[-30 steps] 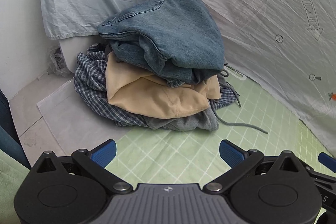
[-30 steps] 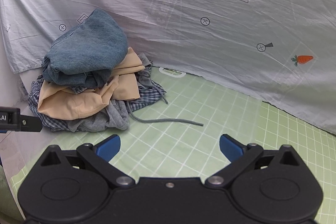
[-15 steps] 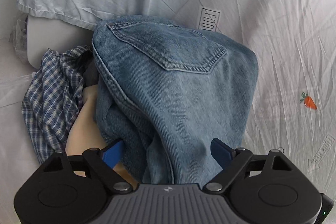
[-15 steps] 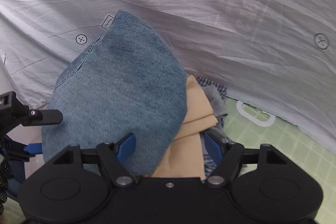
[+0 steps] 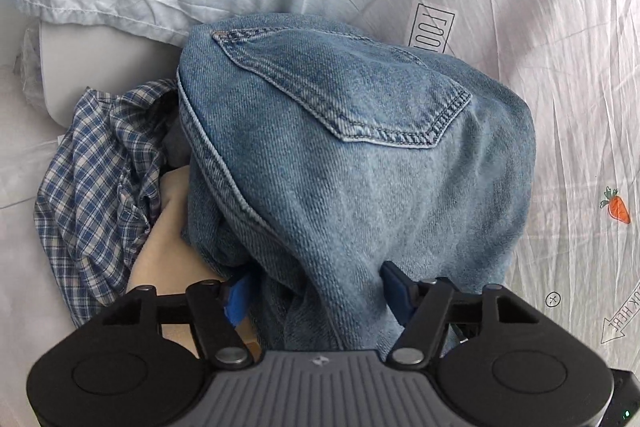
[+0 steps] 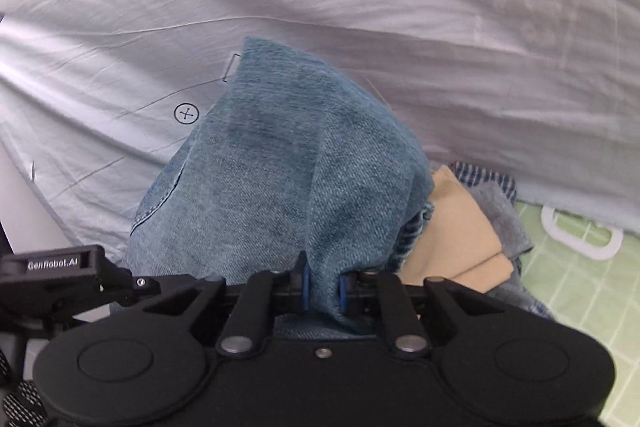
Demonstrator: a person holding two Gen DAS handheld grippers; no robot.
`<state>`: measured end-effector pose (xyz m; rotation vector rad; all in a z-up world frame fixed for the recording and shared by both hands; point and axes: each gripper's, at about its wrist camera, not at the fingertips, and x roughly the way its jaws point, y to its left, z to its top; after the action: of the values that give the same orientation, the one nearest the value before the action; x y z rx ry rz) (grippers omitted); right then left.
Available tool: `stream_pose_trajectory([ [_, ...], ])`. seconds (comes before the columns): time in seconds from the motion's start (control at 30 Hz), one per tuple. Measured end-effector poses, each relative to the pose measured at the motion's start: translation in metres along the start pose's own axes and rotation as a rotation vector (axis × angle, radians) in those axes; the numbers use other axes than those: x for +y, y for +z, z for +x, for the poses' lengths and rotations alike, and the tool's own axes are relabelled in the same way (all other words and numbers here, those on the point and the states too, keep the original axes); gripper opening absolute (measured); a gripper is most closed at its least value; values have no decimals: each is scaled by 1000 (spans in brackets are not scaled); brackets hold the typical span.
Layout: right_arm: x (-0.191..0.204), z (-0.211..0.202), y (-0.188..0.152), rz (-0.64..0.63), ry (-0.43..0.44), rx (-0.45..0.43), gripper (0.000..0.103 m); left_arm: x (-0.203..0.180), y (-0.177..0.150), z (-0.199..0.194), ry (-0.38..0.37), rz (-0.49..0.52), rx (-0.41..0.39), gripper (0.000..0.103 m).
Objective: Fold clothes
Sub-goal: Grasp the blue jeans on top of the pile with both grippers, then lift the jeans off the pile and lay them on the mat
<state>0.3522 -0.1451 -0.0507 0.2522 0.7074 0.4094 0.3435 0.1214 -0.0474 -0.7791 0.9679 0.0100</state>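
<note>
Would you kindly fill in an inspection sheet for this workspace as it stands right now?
Surface: green grid mat, partly covered by the pile.
Job's things: jeans on top of the pile; tan garment, plaid shirt and grey garment beneath.
Clutter: white plastic ring on the mat.
Grippers: right gripper shut on a fold of the jeans; left gripper partly closed around the jeans, grip not confirmed.
Cables: nothing seen.
Surroundings: wrinkled pale printed sheet hanging behind the pile, with carrot and cross marks.
</note>
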Motion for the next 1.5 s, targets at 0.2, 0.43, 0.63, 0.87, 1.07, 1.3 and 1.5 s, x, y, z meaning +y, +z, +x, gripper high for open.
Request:
stream_pose_trajectory([
  [0.2, 25, -71, -13, -42, -42, -143, 11, -23, -23, -45, -24, 103, -52, 35],
  [0.43, 33, -192, -54, -55, -209, -309, 10, -55, -101, -91, -173, 269, 28, 32],
  [0.63, 15, -317, -132, 9, -532, -380, 10, -89, -208, -92, -333, 432, 261, 40],
  [0.87, -74, -387, -259, 270, -1067, -46, 15, -86, -317, -57, -142, 579, 444, 41],
  [1.07, -100, -451, -327, 469, -1059, -35, 28, -55, -335, -68, -49, 468, 406, 44],
  [1.3, -124, -472, -347, 500, -955, -27, 38, -51, -338, -65, 42, 398, 321, 47],
  [1.5, -170, -470, -333, 579, -857, -58, 48, -51, -342, -58, 67, 331, 279, 55],
])
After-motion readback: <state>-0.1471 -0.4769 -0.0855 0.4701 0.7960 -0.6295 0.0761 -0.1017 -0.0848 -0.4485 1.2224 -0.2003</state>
